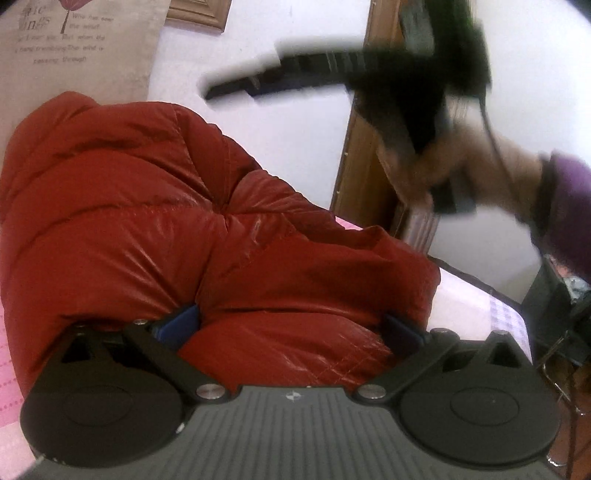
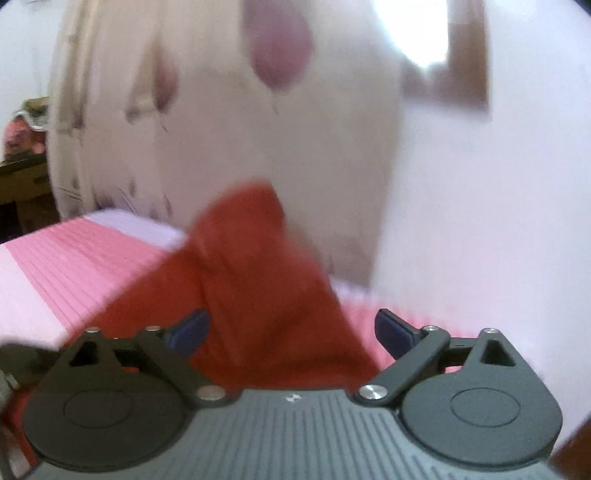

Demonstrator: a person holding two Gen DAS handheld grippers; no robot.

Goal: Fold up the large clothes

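Mid-fold: the left gripper (image 1: pixel 291 325), spread wide, presses into the puffy red quilted jacket (image 1: pixel 155 206); the right gripper (image 2: pixel 291 328), released above it, must regrasp an edge next.

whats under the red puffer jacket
The red puffer jacket lies on a pink striped bed cover, which shows around its edges. Whatever sits directly beneath the jacket's bulk is covered.

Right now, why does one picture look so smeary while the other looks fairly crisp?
Left wrist view: the red puffy jacket is sharp, with glossy highlights; only the right gripper streaks across the wall, motion-blurred. Right wrist view: nearly everything smears, jacket, pink bedsheet and curtain alike; a window glares white. Fisheye lenses bend both pictures' edges.
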